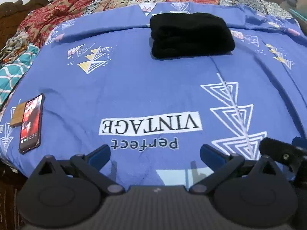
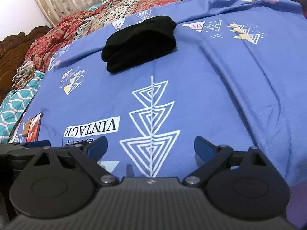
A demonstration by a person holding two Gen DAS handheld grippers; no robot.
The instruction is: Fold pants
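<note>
We see the black pants folded into a thick stack, lying far up the blue bedsheet, well apart from both grippers. Our left gripper hangs low over the near edge of the sheet with its jaws spread wide and nothing between them; our right gripper sits just beside it, jaws equally wide and empty. Between us and the pants the sheet lies open. A phone rests near the left edge, beside a patterned quilt.
</note>
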